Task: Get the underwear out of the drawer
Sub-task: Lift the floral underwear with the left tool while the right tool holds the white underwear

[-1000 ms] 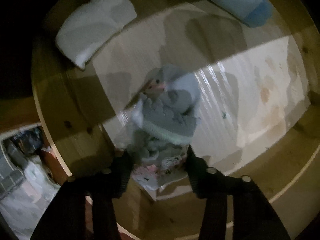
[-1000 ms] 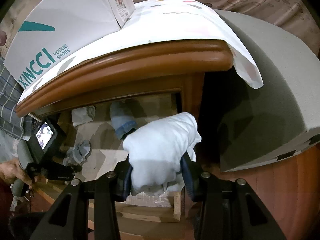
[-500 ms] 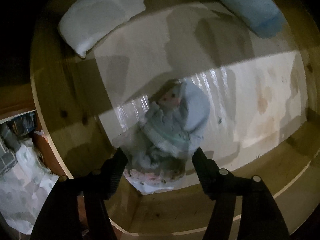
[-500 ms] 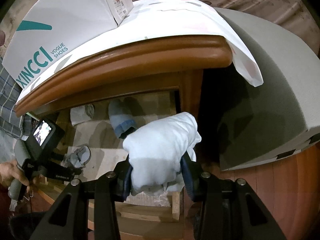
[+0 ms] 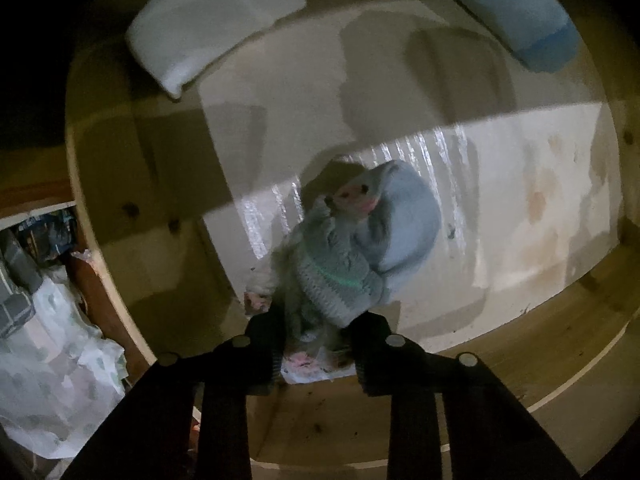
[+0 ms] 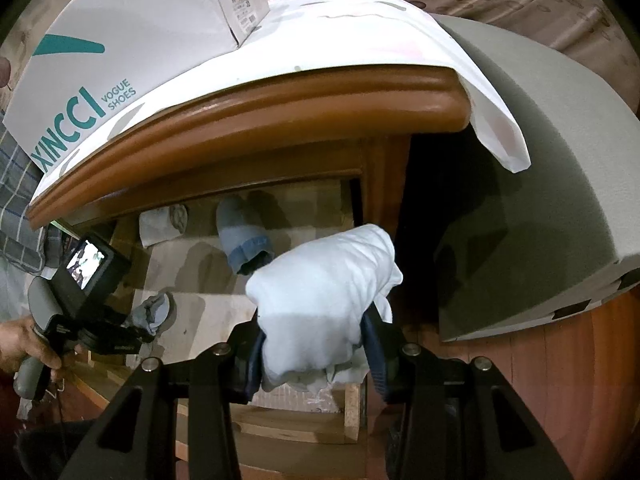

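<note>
Left wrist view: the left gripper [image 5: 318,344] had its fingers clamped on the near end of a grey-blue bundle of underwear [image 5: 352,248] lying on the drawer [image 5: 540,352] floor, with a white folded piece [image 5: 212,20] far ahead to the left and a blue roll [image 5: 516,12] far ahead to the right. Right wrist view: the right gripper [image 6: 314,354] was squeezed tight on a white bundle of underwear [image 6: 324,300], held above the drawer's front edge, below the white shoe box [image 6: 132,44] up on the cabinet.

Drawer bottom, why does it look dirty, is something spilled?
The paper liner on the drawer floor has brownish stains on its right side, like old dried marks. Nothing looks wet. The gray underwear lies crumpled, unlike the folded white piece.
</note>
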Tool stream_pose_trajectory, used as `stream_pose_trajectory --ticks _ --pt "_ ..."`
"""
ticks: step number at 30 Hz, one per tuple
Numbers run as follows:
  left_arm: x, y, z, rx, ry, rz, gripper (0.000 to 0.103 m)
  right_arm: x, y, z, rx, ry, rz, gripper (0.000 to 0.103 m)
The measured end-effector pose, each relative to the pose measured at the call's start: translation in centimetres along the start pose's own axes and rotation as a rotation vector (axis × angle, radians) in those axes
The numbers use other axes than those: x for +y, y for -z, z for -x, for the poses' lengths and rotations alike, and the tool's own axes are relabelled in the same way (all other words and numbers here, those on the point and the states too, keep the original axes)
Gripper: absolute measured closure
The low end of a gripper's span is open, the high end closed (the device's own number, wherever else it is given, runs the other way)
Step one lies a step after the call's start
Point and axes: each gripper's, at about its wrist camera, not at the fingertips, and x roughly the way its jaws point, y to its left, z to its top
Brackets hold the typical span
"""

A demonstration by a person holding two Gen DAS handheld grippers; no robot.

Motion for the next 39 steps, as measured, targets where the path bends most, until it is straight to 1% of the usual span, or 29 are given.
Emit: stream_pose_trajectory --ticks 5,10,18,23,27,31,33,34,36,39 --pt "0.4 0.8 1.4 -0.037 -0.001 0.008 0.081 -0.1 -0.1 -0.1 0.004 -0.001 -0.002 0.06" --pt "0.6 2.3 2.8 -0.076 0.023 0.018 0.081 0.3 0.1 -0.4 0.012 0.001 0.022 0.061" --pt "0.1 3.8 5.2 -0.13 0.01 0.018 0.081 0.4 0.2 -0.9 0.027 0.009 0.036 0.06" --pt "-0.3 5.4 6.8 -0.167 0.005 0.003 0.081 0.5 0.1 -1.1 0.032 0.01 0.038 0.06" --pt "-0.4 7.0 8.8 -0.22 0.004 -0.022 0.081 0.5 0.0 -1.2 0.033 0.011 0.042 0.06" --pt "-0.7 9.2 11.7 -0.323 -0.013 -0.054 0.081 0.4 0.1 -1.1 0.029 0.013 0.042 0.06" --pt "-1.3 10.5 13.9 -0.412 -0.01 -0.073 0.081 0.4 0.1 -1.1 0.031 0.011 0.039 0.06" --pt "-1.6 11.5 15.3 -0.477 -0.01 -0.092 0.081 0.4 0.1 -1.2 0.032 0.011 0.039 0.06" --pt "-1.6 12.7 17.3 -0.56 -0.016 -0.107 0.081 0.4 0.1 -1.1 0.031 0.011 0.04 0.06" --pt "-1.3 13.9 19.9 -0.626 -0.018 -0.09 0.081 0.5 0.0 -1.2 0.03 0.01 0.043 0.06"
